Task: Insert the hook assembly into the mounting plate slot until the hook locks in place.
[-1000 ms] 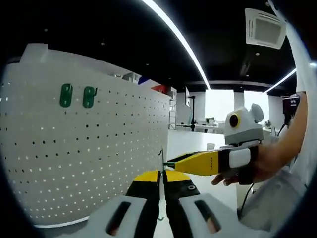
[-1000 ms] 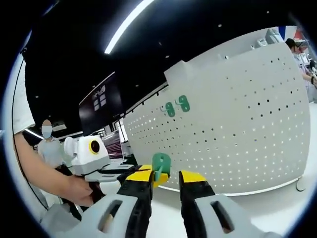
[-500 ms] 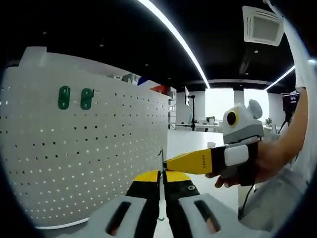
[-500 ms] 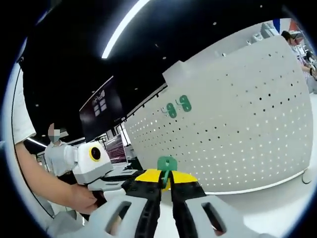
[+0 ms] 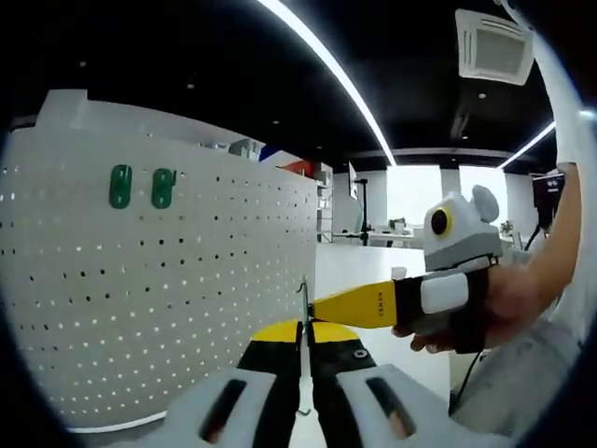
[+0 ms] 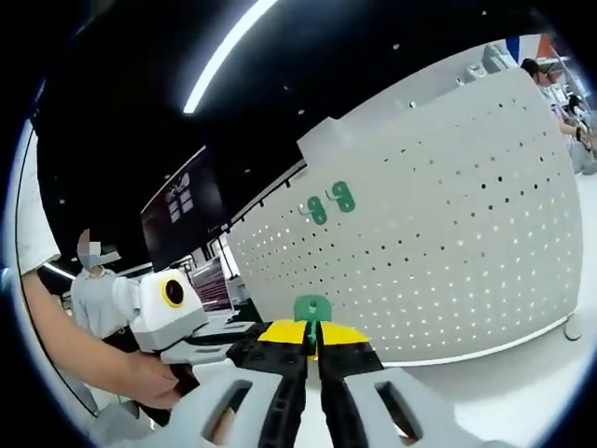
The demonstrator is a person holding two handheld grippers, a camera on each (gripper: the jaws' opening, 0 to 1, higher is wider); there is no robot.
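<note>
A green hook assembly is held up in the air in front of a white perforated mounting plate. My right gripper is shut on its flat green tab. In the left gripper view the hook shows edge-on as a thin green strip, and my left gripper is shut on it. The right gripper reaches in from the right, its yellow jaw tip at the same hook. The left gripper enters the right gripper view from the left. Two other green hooks hang high on the plate.
The plate stands upright on a pale surface, its lower edge curving near the grippers. A person's hand holds the right gripper. Another person stands at the far left. A ceiling vent and light strips are overhead.
My right gripper's jaws were open a second ago and have shut on the hook's green tab. The left gripper has stayed shut on the hook and hardly moved.
</note>
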